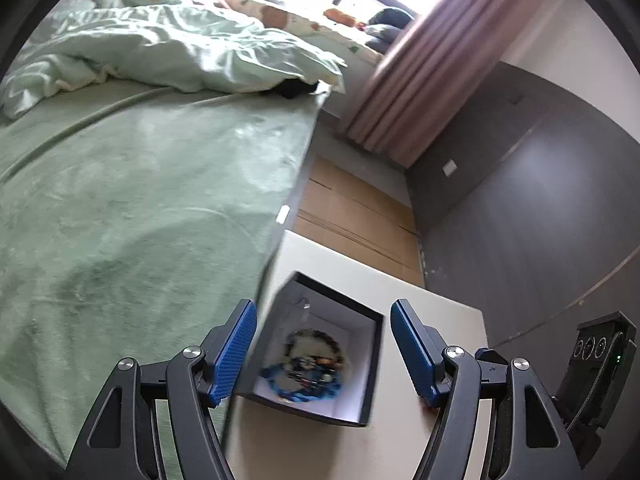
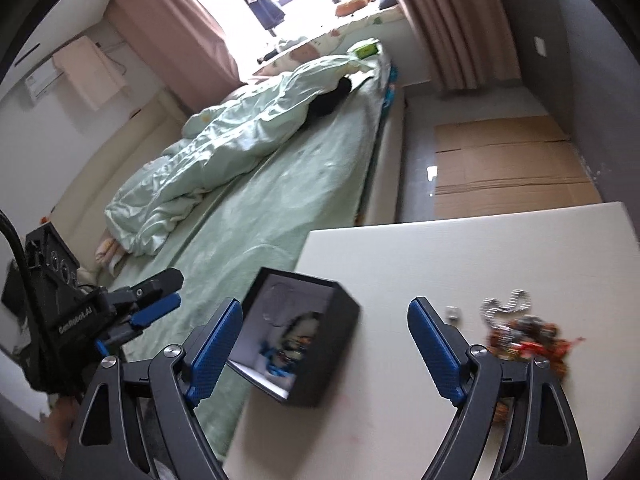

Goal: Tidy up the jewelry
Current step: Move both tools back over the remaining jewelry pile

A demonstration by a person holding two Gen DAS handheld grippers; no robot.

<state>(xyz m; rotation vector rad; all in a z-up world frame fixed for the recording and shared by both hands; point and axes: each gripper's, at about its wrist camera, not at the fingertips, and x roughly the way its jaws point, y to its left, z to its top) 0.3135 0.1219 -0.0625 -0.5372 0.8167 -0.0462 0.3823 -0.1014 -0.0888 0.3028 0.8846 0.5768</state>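
Observation:
A black jewelry box [image 1: 320,352] with a white inside stands open on the white table [image 1: 400,300]. Blue and dark beaded jewelry [image 1: 308,368] lies inside it, blurred. My left gripper [image 1: 323,348] is open and empty, its blue pads on either side of the box, above it. In the right wrist view the box [image 2: 300,336] sits between the pads of my open, empty right gripper [image 2: 324,344]. A heap of red and orange beaded jewelry [image 2: 528,340] and a silver piece [image 2: 508,304] lie on the table [image 2: 440,252] to the right. My left gripper also shows in the right wrist view [image 2: 160,296].
A bed with a green sheet [image 1: 140,220] and rumpled quilt [image 1: 180,48] borders the table's left edge. Flattened cardboard [image 2: 504,160] lies on the floor beyond the table. A small white item [image 2: 453,313] lies near the silver piece. Pink curtains [image 1: 436,60] hang by the window.

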